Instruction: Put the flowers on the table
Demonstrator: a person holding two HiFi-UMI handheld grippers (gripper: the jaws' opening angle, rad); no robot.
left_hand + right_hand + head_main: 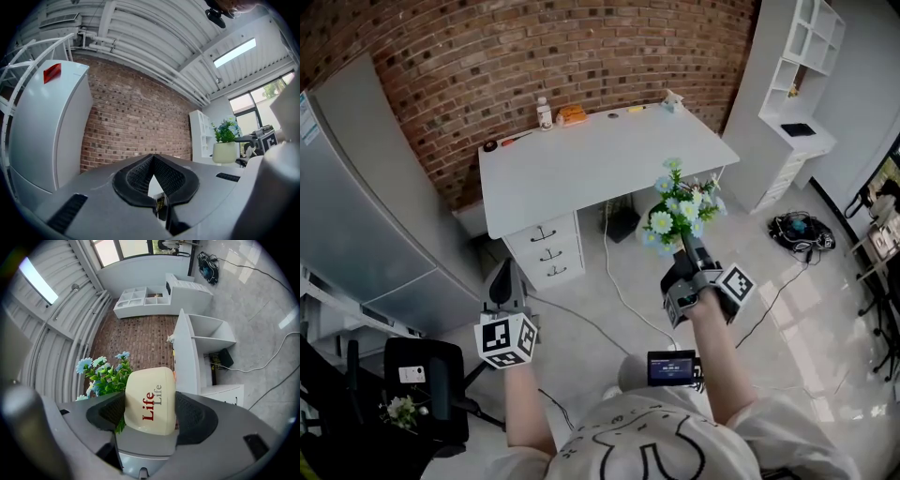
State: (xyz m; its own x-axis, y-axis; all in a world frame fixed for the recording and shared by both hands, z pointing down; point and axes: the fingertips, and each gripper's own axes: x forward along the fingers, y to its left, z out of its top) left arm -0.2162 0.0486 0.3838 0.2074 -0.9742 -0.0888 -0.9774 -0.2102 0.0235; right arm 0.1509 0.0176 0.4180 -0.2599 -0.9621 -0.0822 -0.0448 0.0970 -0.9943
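While the right gripper (689, 244) is held in the air, the brick wall (534, 47) fills the head view at 12 o'clock. The white table (600, 164) stands directly in front of it. The flowers (680, 211) are not on the table. They hang above the floor (581, 328), just off the table's front edge, at 1 o'clock from the person (647, 445). The right gripper's jaws are clamped against both sides of the cream pot (150, 399), lettered "Life", which holds the flowers. The left gripper (508, 279), at 11 o'clock, has its jaws closed tip to tip with nothing between them. A small bottle (544, 114) stands on the table's rear edge, at 11 o'clock.
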